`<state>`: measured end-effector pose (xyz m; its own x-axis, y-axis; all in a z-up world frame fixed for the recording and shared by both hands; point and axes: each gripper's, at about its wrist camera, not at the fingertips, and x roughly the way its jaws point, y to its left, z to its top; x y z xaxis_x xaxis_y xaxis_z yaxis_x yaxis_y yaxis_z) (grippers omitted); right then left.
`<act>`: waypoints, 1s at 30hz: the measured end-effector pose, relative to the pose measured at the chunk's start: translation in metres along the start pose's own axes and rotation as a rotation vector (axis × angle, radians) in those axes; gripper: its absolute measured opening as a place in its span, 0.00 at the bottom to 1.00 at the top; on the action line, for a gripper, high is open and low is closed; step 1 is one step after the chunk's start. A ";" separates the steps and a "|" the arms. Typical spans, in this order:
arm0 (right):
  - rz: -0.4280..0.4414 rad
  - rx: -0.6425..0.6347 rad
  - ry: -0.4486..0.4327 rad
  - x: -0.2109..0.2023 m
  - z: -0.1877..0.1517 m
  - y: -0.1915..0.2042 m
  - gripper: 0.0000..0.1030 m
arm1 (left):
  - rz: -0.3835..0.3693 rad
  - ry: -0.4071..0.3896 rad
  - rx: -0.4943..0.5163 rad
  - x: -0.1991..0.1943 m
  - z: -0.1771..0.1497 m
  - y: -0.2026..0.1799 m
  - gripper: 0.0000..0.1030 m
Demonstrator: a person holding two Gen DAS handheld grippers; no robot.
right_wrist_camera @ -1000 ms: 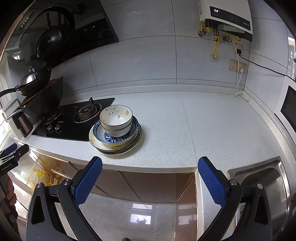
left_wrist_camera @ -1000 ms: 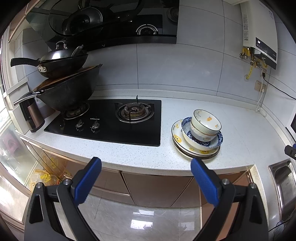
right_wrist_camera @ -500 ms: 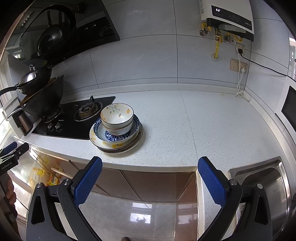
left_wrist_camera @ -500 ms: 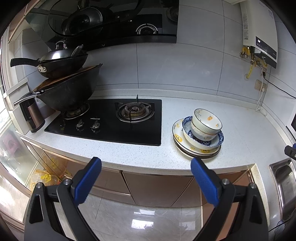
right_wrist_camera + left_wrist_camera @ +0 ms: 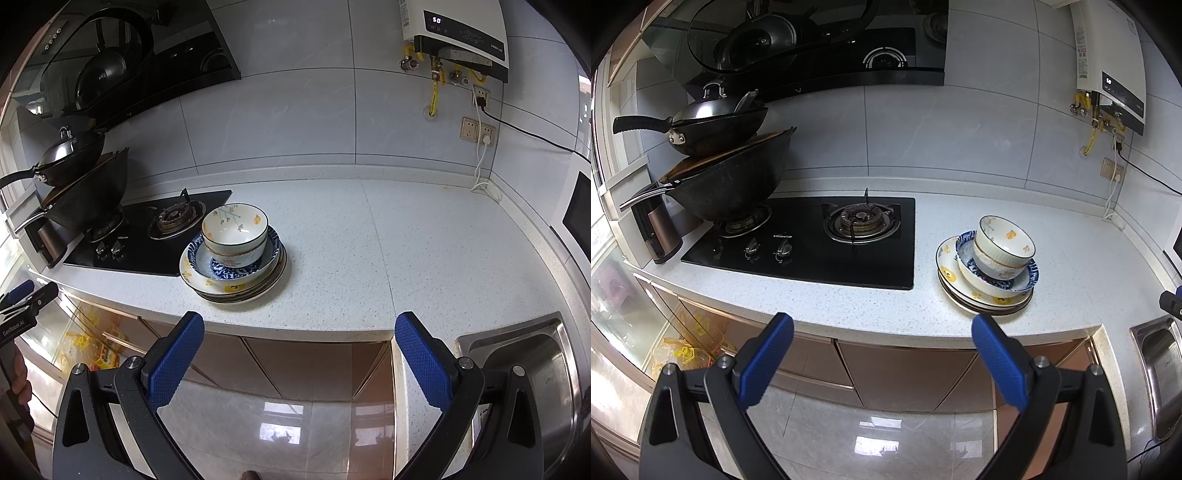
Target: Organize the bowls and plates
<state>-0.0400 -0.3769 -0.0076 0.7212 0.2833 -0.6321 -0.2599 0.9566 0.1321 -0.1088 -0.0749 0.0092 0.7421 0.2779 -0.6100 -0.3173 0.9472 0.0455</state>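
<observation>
Floral bowl (image 5: 235, 230) atop blue-patterned bowl (image 5: 236, 264), plate stack (image 5: 236, 286): glazed, slippery, brittle; grip rim. Left gripper (image 5: 882, 350), right gripper (image 5: 300, 347): wide open, empty.

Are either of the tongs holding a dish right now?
No. Left tongs and right tongs are both open and empty; the bowl sits untouched.
</observation>
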 end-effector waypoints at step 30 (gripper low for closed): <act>0.007 -0.011 -0.003 0.000 0.002 0.003 0.99 | 0.007 -0.004 0.005 -0.005 0.002 0.000 0.95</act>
<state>-0.0397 -0.3740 -0.0052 0.7213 0.2900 -0.6290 -0.2720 0.9538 0.1278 -0.1116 -0.0758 0.0137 0.7425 0.2848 -0.6064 -0.3191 0.9462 0.0537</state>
